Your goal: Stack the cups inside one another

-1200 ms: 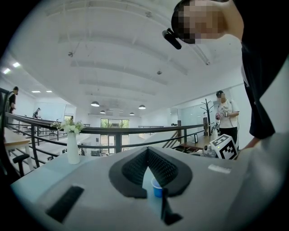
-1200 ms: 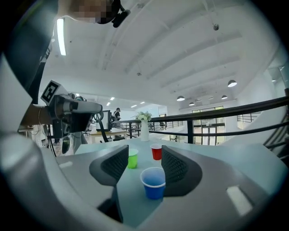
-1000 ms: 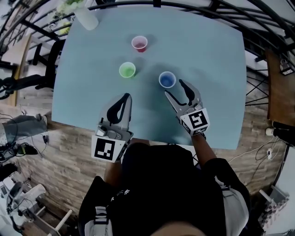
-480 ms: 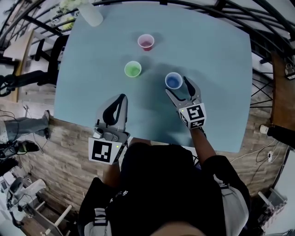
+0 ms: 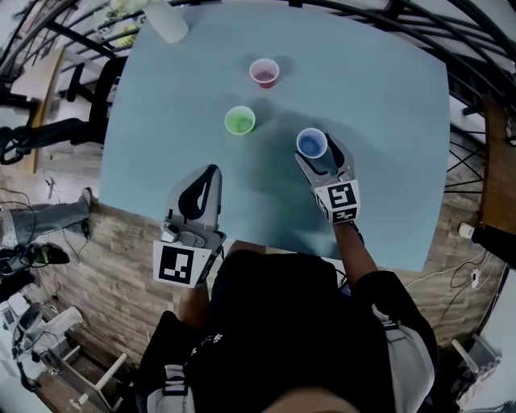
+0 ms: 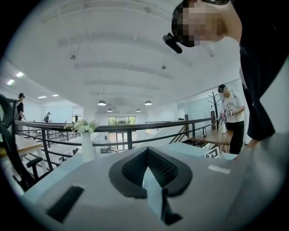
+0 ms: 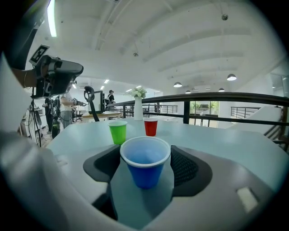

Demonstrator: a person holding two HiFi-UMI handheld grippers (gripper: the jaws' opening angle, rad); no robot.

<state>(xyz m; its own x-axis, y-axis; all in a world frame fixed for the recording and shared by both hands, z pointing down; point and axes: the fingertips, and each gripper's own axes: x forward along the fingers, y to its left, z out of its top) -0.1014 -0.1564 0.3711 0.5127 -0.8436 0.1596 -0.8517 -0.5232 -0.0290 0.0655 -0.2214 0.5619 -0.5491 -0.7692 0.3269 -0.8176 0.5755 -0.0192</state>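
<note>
Tabletop (image 5: 387,105): right half and near-left stretch bare, wide passage. Green cup (image 5: 239,121) and red cup (image 5: 264,73) stand apart; gap between them passable. Blue cup (image 5: 311,144) hemmed close on both sides by jaws of right tongs (image 5: 316,149), which have just been closing slightly. Vase (image 5: 168,22) blocks far-left corner. Railing (image 7: 226,96) bars far edge. Left tongs (image 5: 211,171): bare run ahead toward green cup.

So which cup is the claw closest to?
The blue cup: it stands between the right claw's jaws, which have just been closing slightly but stand open. The green cup and red cup stand farther back.
</note>
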